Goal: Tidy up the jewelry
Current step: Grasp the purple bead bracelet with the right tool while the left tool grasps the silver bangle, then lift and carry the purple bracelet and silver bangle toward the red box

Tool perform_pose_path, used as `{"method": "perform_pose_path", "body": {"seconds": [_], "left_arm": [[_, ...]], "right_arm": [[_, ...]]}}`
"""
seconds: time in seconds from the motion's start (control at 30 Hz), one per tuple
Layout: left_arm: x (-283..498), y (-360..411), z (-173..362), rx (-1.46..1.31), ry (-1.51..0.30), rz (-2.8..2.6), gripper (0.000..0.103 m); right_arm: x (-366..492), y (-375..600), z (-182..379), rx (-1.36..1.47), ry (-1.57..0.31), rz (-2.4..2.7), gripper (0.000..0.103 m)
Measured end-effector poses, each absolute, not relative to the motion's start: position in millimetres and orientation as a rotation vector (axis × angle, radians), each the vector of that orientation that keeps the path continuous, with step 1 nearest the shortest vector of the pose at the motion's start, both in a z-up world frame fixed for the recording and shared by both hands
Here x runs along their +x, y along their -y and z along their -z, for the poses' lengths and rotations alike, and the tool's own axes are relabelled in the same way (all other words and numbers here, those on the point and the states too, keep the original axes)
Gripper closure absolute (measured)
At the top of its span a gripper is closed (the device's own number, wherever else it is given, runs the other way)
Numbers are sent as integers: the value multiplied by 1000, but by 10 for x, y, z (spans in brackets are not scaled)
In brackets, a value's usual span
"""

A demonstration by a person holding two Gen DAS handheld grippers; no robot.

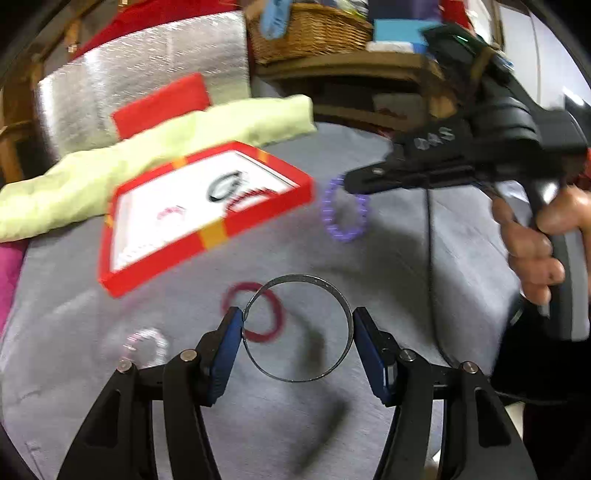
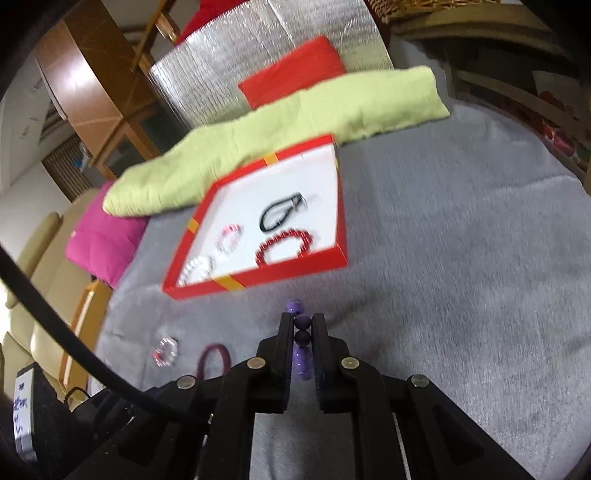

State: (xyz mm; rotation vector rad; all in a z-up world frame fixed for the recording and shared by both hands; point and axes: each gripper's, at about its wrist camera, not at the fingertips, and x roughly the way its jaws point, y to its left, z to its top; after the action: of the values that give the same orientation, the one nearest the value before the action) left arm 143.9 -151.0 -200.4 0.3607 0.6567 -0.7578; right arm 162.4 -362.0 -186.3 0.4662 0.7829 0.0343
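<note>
My left gripper (image 1: pixel 297 325) is shut on a thin metal bangle (image 1: pixel 325 285), held above the grey cloth. My right gripper (image 2: pixel 302 325) is shut on a purple bead bracelet (image 2: pixel 301 360); in the left wrist view the bracelet (image 1: pixel 343 210) hangs from the right gripper (image 1: pixel 351 181) just right of the red box. The red box (image 2: pixel 258 275) with a white inside holds a black cord bracelet (image 2: pixel 280 214), a red bead bracelet (image 2: pixel 284 243) and two pale bead bracelets. A dark red ring bracelet (image 1: pixel 255 314) and a pale pink bead bracelet (image 1: pixel 144 347) lie on the cloth.
A light green cushion (image 2: pixel 295 122) lies behind the box, a pink cushion (image 2: pixel 103 243) at the left. A silver foil bag (image 1: pixel 147 74) with a red box lid (image 1: pixel 162 105) stands at the back. A wicker basket (image 1: pixel 310 33) sits on a wooden shelf.
</note>
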Motion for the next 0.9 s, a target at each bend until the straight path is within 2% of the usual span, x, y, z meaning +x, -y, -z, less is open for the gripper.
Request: {"method": "perform_pose_path", "body": {"seconds": [0.3, 0.9], "left_arm": [[1800, 1257, 1830, 285, -614, 562, 41], [2111, 933, 1748, 237, -642, 346, 41]], "right_arm": [[1642, 3545, 1747, 490, -715, -74, 92], [1781, 3161, 1792, 447, -740, -147, 92]]}}
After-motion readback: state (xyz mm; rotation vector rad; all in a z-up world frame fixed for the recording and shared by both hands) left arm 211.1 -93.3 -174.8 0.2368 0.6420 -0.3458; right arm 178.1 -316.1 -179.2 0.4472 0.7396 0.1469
